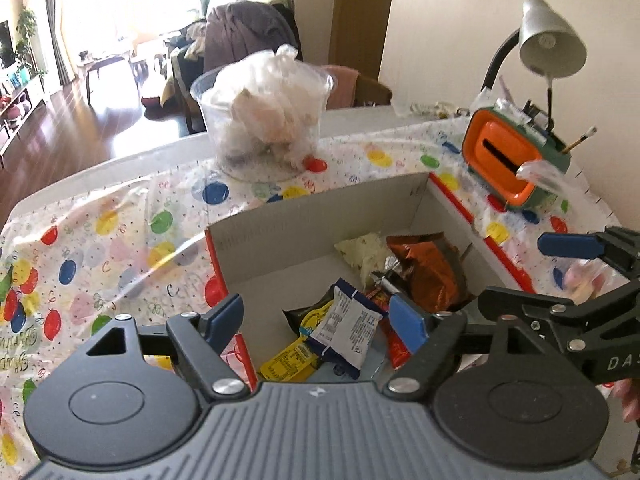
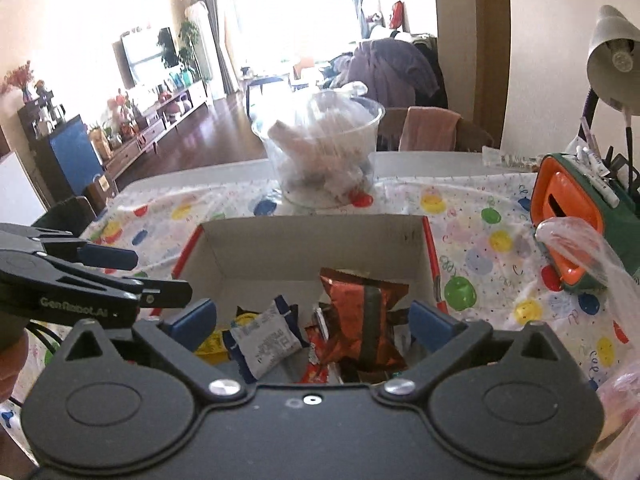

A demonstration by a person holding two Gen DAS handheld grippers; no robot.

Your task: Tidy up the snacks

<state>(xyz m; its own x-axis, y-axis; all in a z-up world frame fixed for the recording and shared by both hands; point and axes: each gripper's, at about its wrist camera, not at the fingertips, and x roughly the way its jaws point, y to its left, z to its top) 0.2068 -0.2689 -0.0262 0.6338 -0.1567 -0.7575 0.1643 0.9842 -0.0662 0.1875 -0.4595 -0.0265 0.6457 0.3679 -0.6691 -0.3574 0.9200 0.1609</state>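
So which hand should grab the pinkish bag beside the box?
Right, probably. The pinkish bag lies on the tablecloth outside the box's right wall, close by the right gripper, which is open and empty. The left gripper, also open, hangs over the box's middle, farther away.

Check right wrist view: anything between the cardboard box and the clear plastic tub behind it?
Only bare balloon-print tablecloth lies between the cardboard box and the clear plastic tub. The left wrist view shows the same.
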